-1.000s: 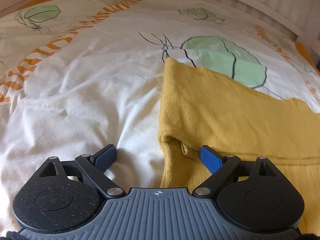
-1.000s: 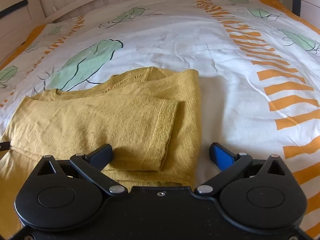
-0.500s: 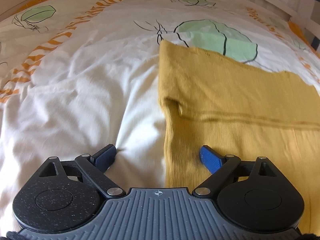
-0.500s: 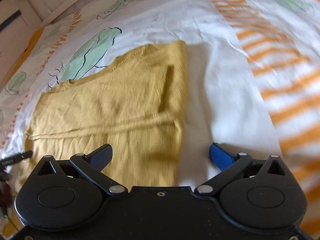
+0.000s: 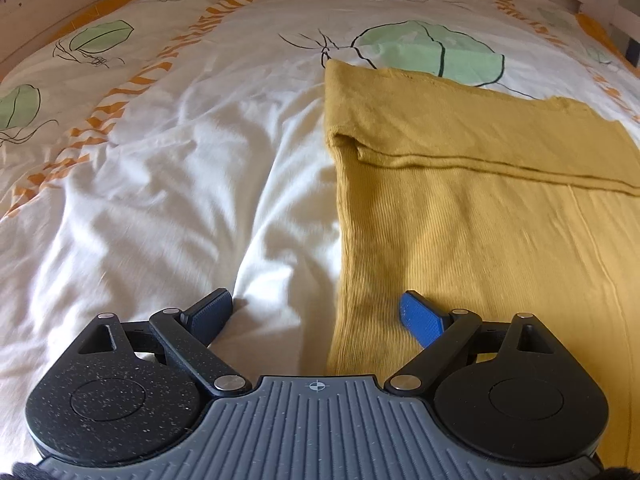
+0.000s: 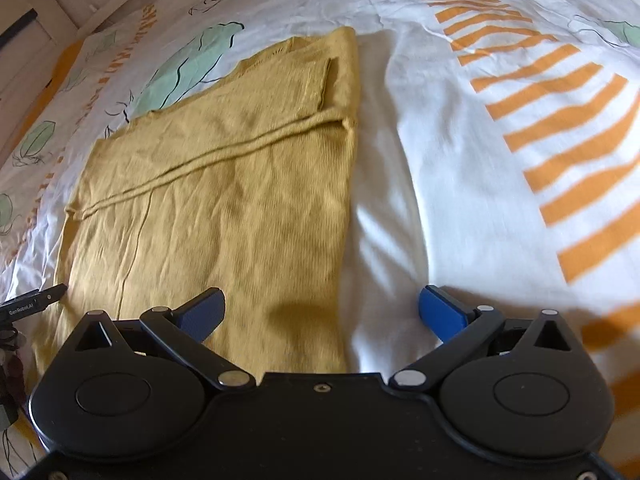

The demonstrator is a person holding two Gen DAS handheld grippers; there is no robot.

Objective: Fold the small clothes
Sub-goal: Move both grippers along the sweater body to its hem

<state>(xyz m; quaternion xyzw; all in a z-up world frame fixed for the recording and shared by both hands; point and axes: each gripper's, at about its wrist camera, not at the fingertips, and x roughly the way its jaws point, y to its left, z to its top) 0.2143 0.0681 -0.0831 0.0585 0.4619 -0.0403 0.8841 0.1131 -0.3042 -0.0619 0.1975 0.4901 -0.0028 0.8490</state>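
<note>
A mustard-yellow knit garment lies flat on the bed with its sleeves folded across its upper part; it also shows in the right wrist view. My left gripper is open and empty, straddling the garment's left edge near its bottom. My right gripper is open and empty, straddling the garment's right edge near its bottom. The tip of the left gripper shows at the garment's far left in the right wrist view.
The garment rests on a white duvet printed with green leaves and orange stripes; it also shows in the right wrist view. A wooden bed frame runs along the far side.
Both grippers have drawn back from the garment's folded upper part toward its bottom hem. More of the garment's body shows now. Both stayed open.
</note>
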